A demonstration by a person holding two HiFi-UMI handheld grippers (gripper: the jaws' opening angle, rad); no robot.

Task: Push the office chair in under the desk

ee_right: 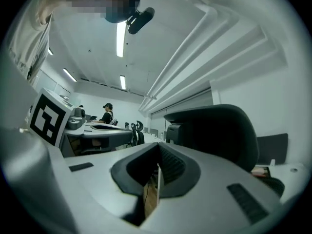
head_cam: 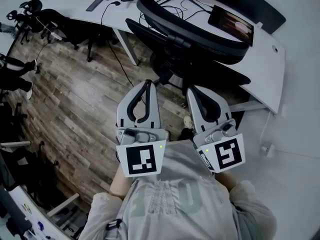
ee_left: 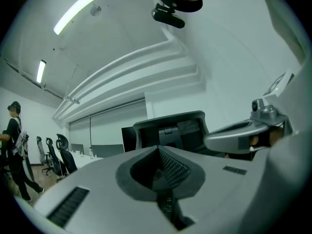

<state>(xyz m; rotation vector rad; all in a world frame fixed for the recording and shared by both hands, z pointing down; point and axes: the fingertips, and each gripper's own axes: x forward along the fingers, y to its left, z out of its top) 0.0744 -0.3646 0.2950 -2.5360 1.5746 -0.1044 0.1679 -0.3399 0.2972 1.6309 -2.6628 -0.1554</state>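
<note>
Left claw [head_cam: 147, 86]: jaws together, nothing between them, pointing level. Right claw [head_cam: 192, 91]: the same, just beside the left. Chair [head_cam: 190, 39]: black office type with a broad curved backrest on a dark spine and a dark seat below. It stands just ahead of both claws, back turned to them; contact cannot be told. Counter [head_cam: 265, 59]: white, curved, directly behind the chair. Floor [head_cam: 75, 94]: wood planks.
</note>
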